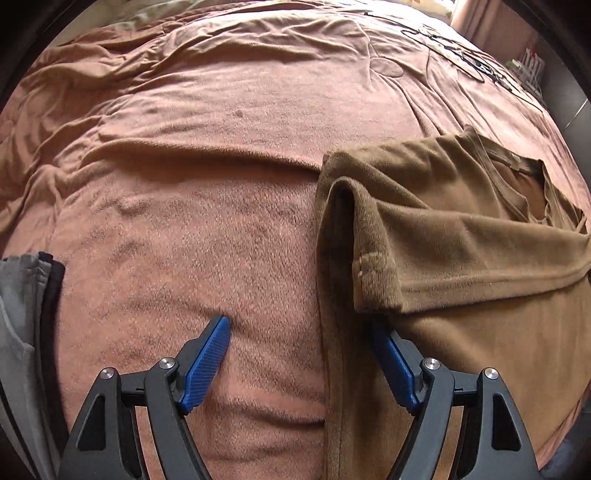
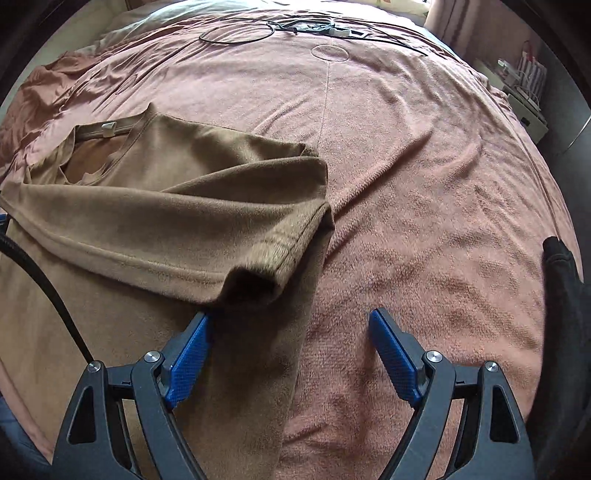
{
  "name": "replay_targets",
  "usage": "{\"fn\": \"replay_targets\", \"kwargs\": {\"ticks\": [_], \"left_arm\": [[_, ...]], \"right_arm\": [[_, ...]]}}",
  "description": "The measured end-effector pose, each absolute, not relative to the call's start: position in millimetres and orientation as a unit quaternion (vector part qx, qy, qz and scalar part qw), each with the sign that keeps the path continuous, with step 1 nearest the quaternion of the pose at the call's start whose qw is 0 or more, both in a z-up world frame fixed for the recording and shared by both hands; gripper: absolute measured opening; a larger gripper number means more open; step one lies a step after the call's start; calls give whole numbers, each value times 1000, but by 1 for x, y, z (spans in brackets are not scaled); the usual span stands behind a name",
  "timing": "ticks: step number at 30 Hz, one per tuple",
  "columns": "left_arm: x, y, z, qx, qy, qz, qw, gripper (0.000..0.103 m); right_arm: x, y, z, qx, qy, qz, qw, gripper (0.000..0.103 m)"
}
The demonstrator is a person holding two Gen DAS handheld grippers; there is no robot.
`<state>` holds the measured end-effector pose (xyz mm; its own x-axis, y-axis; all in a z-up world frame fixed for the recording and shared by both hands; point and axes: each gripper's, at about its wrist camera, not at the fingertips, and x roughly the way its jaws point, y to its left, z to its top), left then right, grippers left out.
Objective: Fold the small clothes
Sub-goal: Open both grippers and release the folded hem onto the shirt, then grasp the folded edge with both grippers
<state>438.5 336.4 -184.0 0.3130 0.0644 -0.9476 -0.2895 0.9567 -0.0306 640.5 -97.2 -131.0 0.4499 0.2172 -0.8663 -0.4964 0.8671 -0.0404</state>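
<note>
Two grippers low over the bed, both w/ jaws spread wide, gripping nothing. Left gripper [image 1: 301, 332] straddles the left edge of a brown t-shirt [image 1: 461, 240]; its right finger sits under the folded-over sleeve hem. Right gripper [image 2: 290, 325] straddles the shirt's right edge [image 2: 166, 206], left finger tip just under the folded sleeve. Shirt lies flat on the pink bedspread [image 1: 221, 147], sleeves folded in, neckline w/ tag far side. Grey and black clothes [image 1: 26, 295] at left edge. Black cable [image 2: 236, 35] coiled near the far end of the bed
</note>
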Motion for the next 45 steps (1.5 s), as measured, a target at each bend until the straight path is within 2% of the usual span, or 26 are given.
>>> {"fn": "replay_targets", "kwargs": {"ticks": [16, 19, 23, 24, 25, 27, 29, 32, 33, 36, 45], "left_arm": [[508, 358, -181, -121, 525, 109, 835, 76], [515, 364, -181, -142, 515, 103, 839, 72], [520, 366, -177, -163, 499, 86, 847, 57], [521, 365, -176, -161, 496, 82, 849, 56], [523, 364, -175, -157, 496, 82, 850, 54], [526, 362, -173, -150, 493, 76, 853, 44], [527, 360, -171, -153, 488, 67, 857, 25], [526, 356, -164, -147, 476, 65, 865, 10], [525, 355, -161, -144, 469, 66, 869, 8], [519, 356, -151, -142, 454, 75, 877, 6], [501, 373, -121, -168, 412, 86, 891, 5]], "right_arm": [[713, -88, -138, -90, 451, 198, 866, 83], [721, -91, -141, -64, 451, 210, 865, 73], [724, -95, -141, -42, 444, 229, 865, 55], [722, -95, -140, -41, 440, 237, 865, 48], [720, -95, -140, -41, 437, 245, 864, 45], [719, -95, -139, -46, 433, 252, 864, 35], [716, -96, -137, -50, 427, 258, 865, 26], [714, -99, -130, -46, 412, 260, 872, 14], [712, -101, -128, -44, 408, 259, 874, 6], [703, -107, -120, -41, 394, 257, 881, 2], [676, -131, -90, -17, 347, 248, 904, 2]]}}
